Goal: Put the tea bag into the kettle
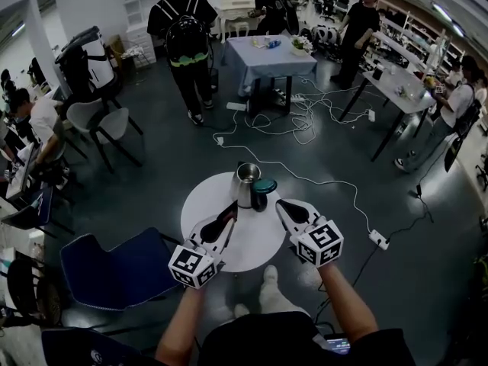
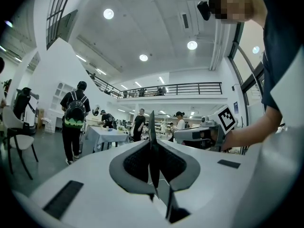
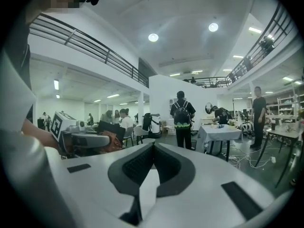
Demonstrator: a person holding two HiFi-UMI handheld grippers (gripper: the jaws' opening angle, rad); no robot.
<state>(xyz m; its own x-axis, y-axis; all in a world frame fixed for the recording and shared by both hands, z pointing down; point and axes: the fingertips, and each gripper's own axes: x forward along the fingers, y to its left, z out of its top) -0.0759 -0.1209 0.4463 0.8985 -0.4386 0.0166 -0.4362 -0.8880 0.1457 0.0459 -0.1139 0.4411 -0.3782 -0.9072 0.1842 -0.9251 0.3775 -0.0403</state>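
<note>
Half done at best, by the look of it. Finds the kettle (image 1: 245, 180) upright toward 12 o'clock on the round desk (image 1: 200, 204), seemingly open at the top, with a teal-topped thing (image 1: 265, 187) touching or just beside it at 3 o'clock. Places the left gripper (image 1: 232, 209) at 7 o'clock of the kettle and the right gripper (image 1: 280, 204) at 4 o'clock, near it but not above it.

Reads the left fingers (image 2: 137, 163) as pressed together on a thin dark sliver seen edge-on, poking up past them. Takes that for the tea bag (image 2: 152, 122), though too thin to be sure. Reads the right fingers (image 3: 168, 167) as together with nothing between.

Could miss the narrow opening if released from beside rather than from straight above, landing the tea bag on the desk. Could knock the kettle or the teal-topped thing over with either gripper, given how close both sit at 12 o'clock of them. Could snag so light and flat a thing on the kettle's edge, or leave it stuck to the left fingers on opening. Could also lose sight of the opening behind the left gripper once over it.
</note>
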